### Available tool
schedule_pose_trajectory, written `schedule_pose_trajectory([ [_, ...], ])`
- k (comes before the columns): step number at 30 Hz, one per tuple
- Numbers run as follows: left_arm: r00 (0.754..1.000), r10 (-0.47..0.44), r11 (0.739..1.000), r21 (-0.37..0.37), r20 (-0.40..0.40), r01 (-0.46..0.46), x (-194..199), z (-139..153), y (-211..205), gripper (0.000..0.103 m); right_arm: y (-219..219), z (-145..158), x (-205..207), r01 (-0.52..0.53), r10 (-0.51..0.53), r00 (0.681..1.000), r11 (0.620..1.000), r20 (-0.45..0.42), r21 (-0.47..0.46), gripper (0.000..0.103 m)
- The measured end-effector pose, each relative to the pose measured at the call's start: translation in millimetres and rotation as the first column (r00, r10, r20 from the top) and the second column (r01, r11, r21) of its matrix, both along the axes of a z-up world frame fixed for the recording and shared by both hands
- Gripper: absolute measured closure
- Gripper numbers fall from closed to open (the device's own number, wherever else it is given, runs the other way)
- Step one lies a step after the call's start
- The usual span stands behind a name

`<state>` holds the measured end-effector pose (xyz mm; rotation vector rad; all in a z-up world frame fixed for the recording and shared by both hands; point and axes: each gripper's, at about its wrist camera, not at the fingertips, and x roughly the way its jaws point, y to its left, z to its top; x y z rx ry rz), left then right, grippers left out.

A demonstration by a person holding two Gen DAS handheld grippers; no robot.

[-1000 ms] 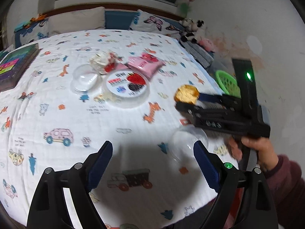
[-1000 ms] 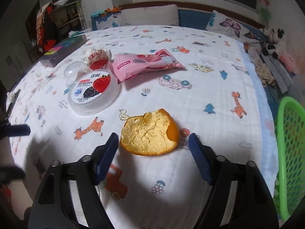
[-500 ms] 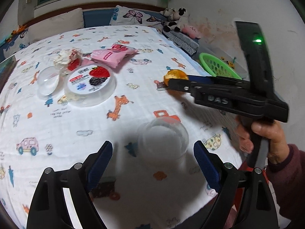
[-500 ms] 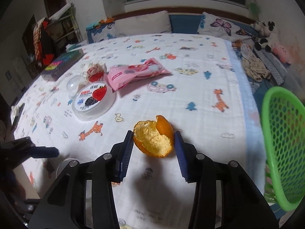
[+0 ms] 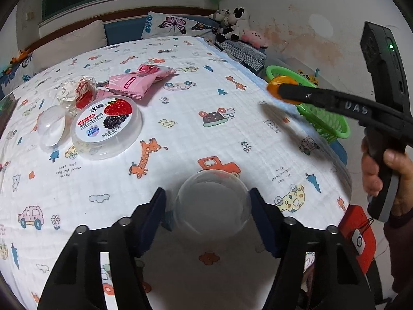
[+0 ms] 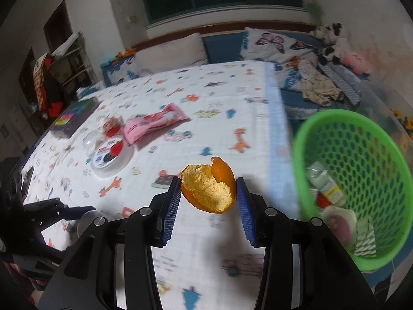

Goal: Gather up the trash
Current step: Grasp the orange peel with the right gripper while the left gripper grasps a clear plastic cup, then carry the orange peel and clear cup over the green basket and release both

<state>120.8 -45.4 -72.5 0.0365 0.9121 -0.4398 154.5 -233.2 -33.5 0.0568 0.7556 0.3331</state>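
A clear plastic cup (image 5: 213, 206) stands on the printed bedsheet (image 5: 180, 134) between the fingers of my left gripper (image 5: 207, 206). Its jaws are closing and the blue pads sit against the cup's sides. My right gripper (image 6: 207, 199) is shut on a piece of orange peel (image 6: 206, 191), held in the air above the sheet near the bed's right edge. Just to its right is the green mesh basket (image 6: 361, 118). In the left wrist view the peel (image 5: 275, 87) shows at the right gripper's tips, in front of the basket (image 5: 322, 126).
On the bed's far left lie a round tub with a strawberry label (image 5: 107, 126), a pink packet (image 5: 139, 82), a crumpled wrapper (image 5: 77, 93) and a clear dome lid (image 5: 51, 129). The basket holds several pieces of trash. A dark book (image 6: 74, 113) lies further left.
My left gripper moved up to the clear cup and its jaws narrowed around it. My right gripper shut on the peel, lifted it off the sheet and carried it right, toward the basket.
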Motion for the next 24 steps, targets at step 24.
schedule_pose_trajectory([
  [24, 0.995, -0.099, 0.992, -0.081, 0.012, 0.1, 36, 45, -62, 0.046, -195, -31, 5, 0.419, -0.42, 0.904, 0.907, -0.079, -0.039, 0.057],
])
